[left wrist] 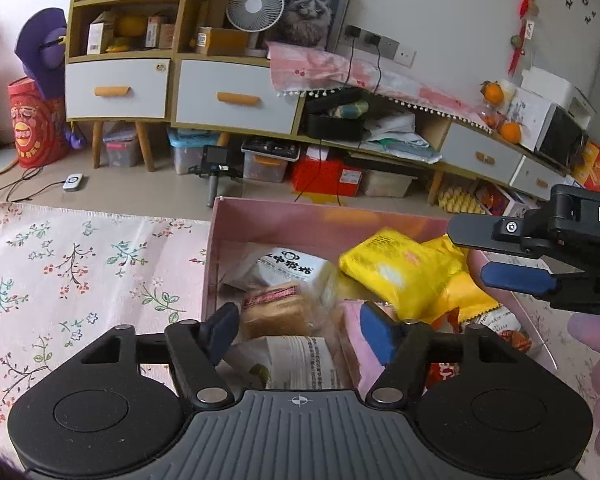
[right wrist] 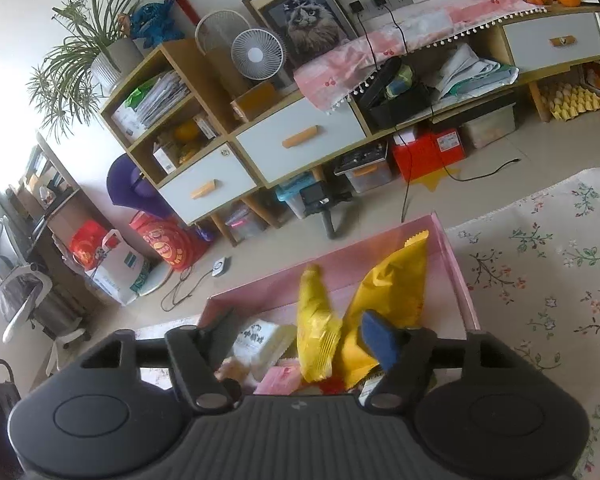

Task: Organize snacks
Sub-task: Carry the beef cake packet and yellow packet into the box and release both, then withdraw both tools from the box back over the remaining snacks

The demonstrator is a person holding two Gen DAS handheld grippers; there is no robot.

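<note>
A pink box point(left wrist: 260, 220) on the floral cloth holds several snack packs. In the left wrist view I see two yellow bags point(left wrist: 400, 272), a white pack with black print point(left wrist: 288, 268), a wrapped bread point(left wrist: 276, 312) and a pink pack point(left wrist: 352, 332). My left gripper point(left wrist: 300, 328) is open above the box's near end, empty. My right gripper point(left wrist: 472, 256) comes in from the right, open beside the yellow bags. In the right wrist view the right gripper point(right wrist: 300, 336) is open over the box point(right wrist: 456, 272), with the yellow bags point(right wrist: 388, 292) between its fingers, not clamped.
A floral cloth point(left wrist: 80, 272) covers the table on both sides of the box. Beyond it is the floor with a low cabinet point(left wrist: 228, 96), storage bins, cables and a small tripod camera point(left wrist: 216, 164). A red bag point(left wrist: 32, 124) stands at the left.
</note>
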